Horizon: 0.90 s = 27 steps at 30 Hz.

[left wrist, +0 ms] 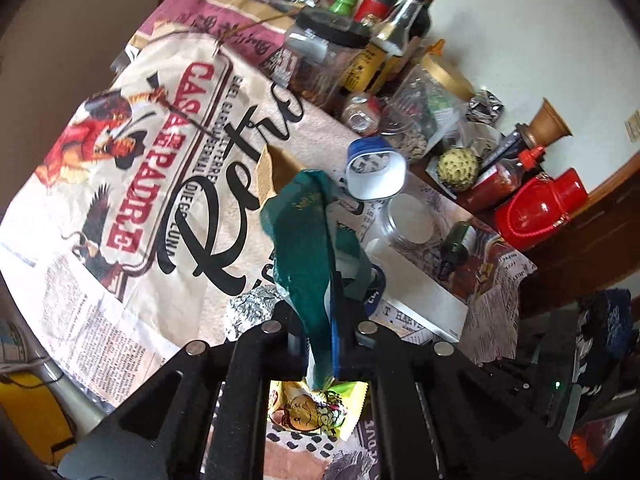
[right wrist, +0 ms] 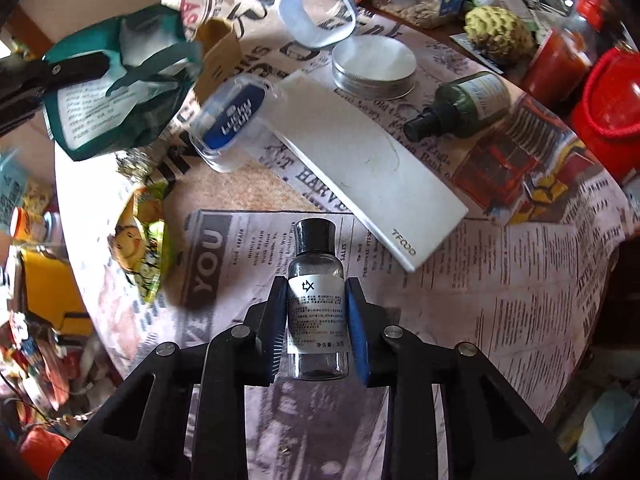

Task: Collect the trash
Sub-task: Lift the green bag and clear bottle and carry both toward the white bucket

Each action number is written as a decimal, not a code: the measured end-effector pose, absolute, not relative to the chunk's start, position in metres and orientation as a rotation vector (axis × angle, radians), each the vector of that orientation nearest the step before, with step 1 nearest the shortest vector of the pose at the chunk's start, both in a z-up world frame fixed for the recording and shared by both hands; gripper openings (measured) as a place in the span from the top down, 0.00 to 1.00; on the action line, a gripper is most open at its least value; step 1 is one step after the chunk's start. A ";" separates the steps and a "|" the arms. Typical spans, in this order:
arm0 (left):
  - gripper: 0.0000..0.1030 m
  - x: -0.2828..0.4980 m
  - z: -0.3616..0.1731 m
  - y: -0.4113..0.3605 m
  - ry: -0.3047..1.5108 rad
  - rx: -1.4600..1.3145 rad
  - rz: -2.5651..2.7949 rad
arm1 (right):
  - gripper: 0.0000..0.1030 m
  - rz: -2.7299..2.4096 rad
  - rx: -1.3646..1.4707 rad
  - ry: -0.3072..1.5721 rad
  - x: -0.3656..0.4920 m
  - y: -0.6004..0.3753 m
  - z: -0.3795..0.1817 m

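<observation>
Right gripper [right wrist: 316, 320]: nearest the lens, its black fingers with blue pads closed on a small clear glass bottle with a black cap and white printed label [right wrist: 317, 300], held above the cloth with the cap pointing away from the camera.
Left gripper [left wrist: 330, 312]: narrow, pinching a crumpled dark green foil pouch [left wrist: 310, 240], which stands up between the fingers; in the right wrist view the pouch [right wrist: 120, 80] hangs over the table's left edge.
Yellow-green snack wrapper [right wrist: 146, 240]: lying on the newspaper-print tablecloth [right wrist: 500, 300], left of the held bottle.
Flat white box marked TFOOD [right wrist: 372, 176]: on the cloth, beyond the bottle.
Clear plastic cup with a blue label [right wrist: 232, 120]: on its side, touching the box's far-left end.
Dark green spray bottle [right wrist: 460, 106]: lying down, right of the box.
Round metal tin [right wrist: 374, 66]: just beyond the box.
</observation>
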<state>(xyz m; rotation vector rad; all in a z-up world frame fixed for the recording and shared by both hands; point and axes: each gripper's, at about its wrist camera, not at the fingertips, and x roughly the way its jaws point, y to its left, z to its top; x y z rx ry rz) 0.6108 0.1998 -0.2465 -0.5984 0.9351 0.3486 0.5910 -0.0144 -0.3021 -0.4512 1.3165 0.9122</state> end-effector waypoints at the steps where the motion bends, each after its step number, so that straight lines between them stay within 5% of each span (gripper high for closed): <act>1: 0.95 0.609 -0.241 0.199 0.928 -0.589 0.340 | 0.75 0.905 -0.429 1.316 0.589 -0.019 -0.296; 14: 0.95 0.537 -0.152 0.199 0.793 -0.404 0.277 | 0.75 0.754 -0.187 1.134 0.557 -0.027 -0.197; 27: 1.00 0.448 -0.120 0.205 0.708 -0.259 0.103 | 0.75 0.564 0.012 0.929 0.463 -0.021 -0.128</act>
